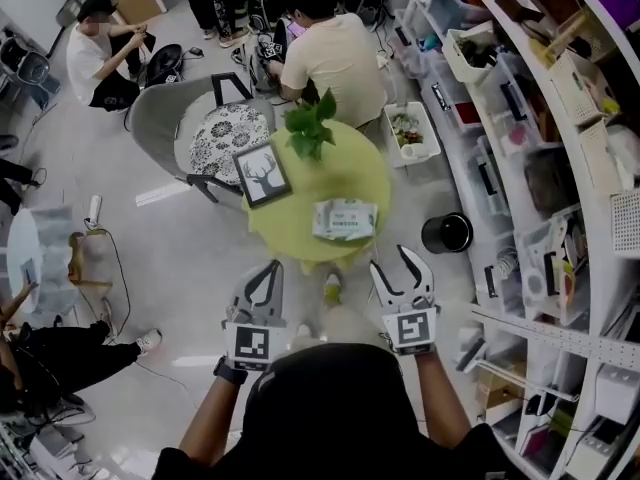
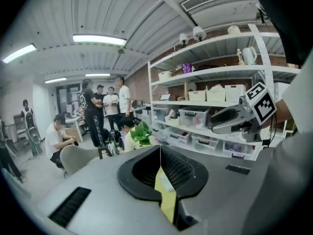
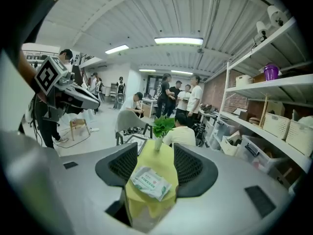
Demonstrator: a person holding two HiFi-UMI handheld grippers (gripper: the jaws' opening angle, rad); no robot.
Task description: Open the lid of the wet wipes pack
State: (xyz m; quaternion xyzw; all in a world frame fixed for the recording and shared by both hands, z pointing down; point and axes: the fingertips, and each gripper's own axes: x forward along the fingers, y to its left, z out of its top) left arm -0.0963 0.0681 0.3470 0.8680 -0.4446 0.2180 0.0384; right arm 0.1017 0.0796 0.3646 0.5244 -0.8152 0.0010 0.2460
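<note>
I am holding my left gripper [image 1: 266, 266] short of the round yellow desk [image 1: 365, 168], its fingers pressed nearly together on nothing. Its own view is showing little more than a sliver of yellow through the slit. On the desk a framed deer picture [image 1: 262, 175] is standing at 9 o'clock and a potted plant [image 1: 310, 123] at 12. The wet wipes pack [image 1: 345, 218] is lying flat at 5 o'clock, untouched. My right gripper [image 1: 392, 260] is hovering with fingers spread wide, and only its view is framing the whole pack between them, well apart from both.
</note>
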